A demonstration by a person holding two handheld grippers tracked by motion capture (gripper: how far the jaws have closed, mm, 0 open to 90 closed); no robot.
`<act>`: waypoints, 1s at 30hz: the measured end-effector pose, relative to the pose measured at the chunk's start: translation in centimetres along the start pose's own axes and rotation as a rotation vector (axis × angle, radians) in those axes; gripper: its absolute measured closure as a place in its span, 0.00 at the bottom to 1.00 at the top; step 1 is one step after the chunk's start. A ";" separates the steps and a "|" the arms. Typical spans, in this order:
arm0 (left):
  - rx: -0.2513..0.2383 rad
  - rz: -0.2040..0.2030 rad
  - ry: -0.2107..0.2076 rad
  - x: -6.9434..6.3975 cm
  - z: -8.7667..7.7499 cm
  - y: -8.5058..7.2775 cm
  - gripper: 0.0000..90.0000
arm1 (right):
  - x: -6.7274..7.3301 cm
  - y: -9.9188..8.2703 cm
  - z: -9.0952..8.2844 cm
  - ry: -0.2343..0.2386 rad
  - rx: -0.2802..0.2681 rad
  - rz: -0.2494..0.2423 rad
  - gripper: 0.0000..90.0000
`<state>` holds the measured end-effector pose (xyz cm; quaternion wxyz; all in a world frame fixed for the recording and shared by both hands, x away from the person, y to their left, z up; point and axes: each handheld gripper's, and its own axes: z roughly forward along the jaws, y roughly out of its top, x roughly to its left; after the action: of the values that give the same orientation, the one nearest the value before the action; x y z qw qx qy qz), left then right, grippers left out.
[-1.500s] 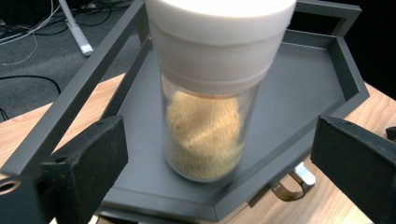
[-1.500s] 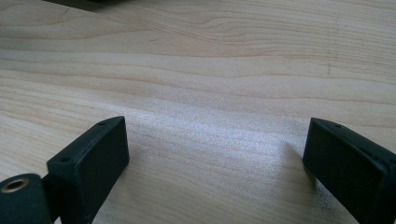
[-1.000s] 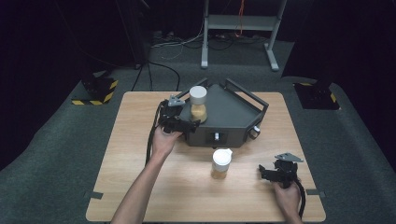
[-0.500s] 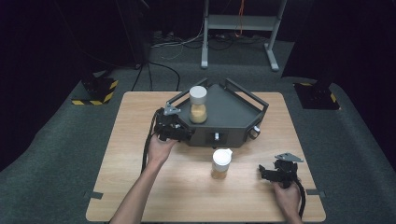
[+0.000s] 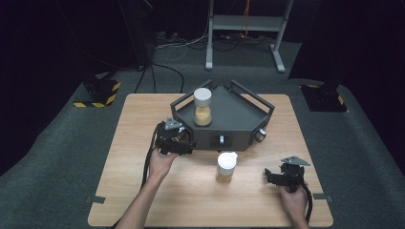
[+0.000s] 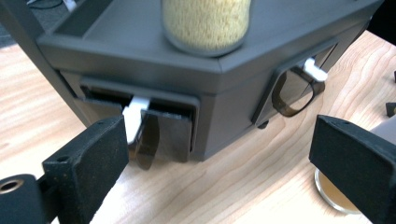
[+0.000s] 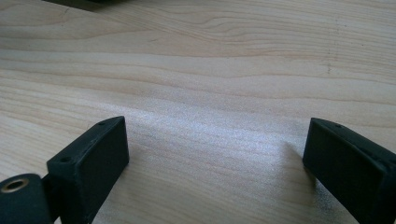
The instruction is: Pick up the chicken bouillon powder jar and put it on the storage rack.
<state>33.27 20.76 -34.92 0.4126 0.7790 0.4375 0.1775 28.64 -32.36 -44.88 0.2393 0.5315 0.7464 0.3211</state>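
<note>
Left tongs [image 6: 219, 154] open, facing drawer handle [image 6: 135, 116]

Lab or recording studio. Lone wooden table [image 5: 143, 200] mid-frame on grey carpet [image 5: 57, 157], black backdrop all round. Hazard-striped floor weights [image 5: 99, 90] left and right, loose cables [image 5: 181, 45] and metal stand base [image 5: 243, 21] top centre.

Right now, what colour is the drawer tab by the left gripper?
White tab, clearest in the left gripper view.
</note>
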 end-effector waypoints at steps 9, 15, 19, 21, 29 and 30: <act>0.016 -0.029 0.004 0.3 0.5 -2.0 0.05 | 0.0 0.0 0.0 -0.001 0.001 -0.001 0.07; 0.031 -0.039 0.012 0.1 1.0 -3.2 0.05 | 0.0 0.0 0.0 -0.001 0.001 -0.001 0.07; 0.037 -0.055 0.014 0.0 1.4 -4.3 0.05 | 0.0 0.0 0.0 -0.001 0.001 -0.001 0.07; 0.040 -0.058 0.019 -0.2 1.6 -4.7 0.05 | 0.0 0.0 0.0 -0.001 0.001 -0.001 0.07; 0.070 -0.039 0.040 -0.7 2.6 -5.9 0.05 | 0.0 0.0 0.0 -0.001 0.001 -0.001 0.07; 0.072 -0.040 0.043 -0.8 2.7 -6.1 0.05 | 0.0 0.0 0.0 -0.001 0.001 -0.001 0.07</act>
<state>31.32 20.50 -41.32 0.3783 0.7804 0.4680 0.1699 28.64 -32.34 -44.87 0.2398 0.5316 0.7464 0.3205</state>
